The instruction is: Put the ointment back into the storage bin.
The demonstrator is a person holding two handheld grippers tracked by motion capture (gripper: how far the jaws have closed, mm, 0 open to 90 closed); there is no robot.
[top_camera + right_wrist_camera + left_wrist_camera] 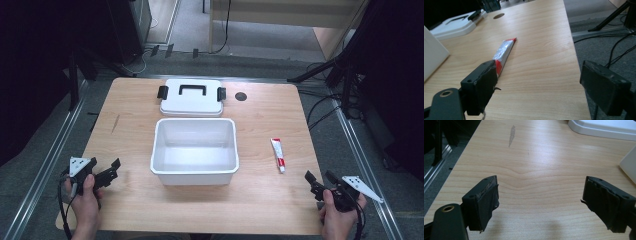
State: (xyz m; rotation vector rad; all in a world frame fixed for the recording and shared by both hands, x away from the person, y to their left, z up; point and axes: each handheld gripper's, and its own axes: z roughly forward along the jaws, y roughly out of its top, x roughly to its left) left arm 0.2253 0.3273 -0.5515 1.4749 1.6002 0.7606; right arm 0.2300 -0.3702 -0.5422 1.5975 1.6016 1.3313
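An open white plastic box [194, 152] stands mid-table, its inside bare. Behind it lies the white lid [192, 97] with a black handle and black side clips. A white and red tube [278, 154] lies flat to the right of the box, also in the right gripper view [503, 52], just beyond the left jaw. My left gripper [111, 169] is held near the front left corner, open and with nothing in it, jaws wide over bare wood [540, 200]. My right gripper [318, 181] is at the front right edge, open with nothing between its jaws [537, 85].
The wooden table [135, 120] has a dark scuff [115, 123] at left and a round cable hole [241, 96] near the lid. Metal rails run along both sides. Black stands and cables [345, 95] crowd the floor at right.
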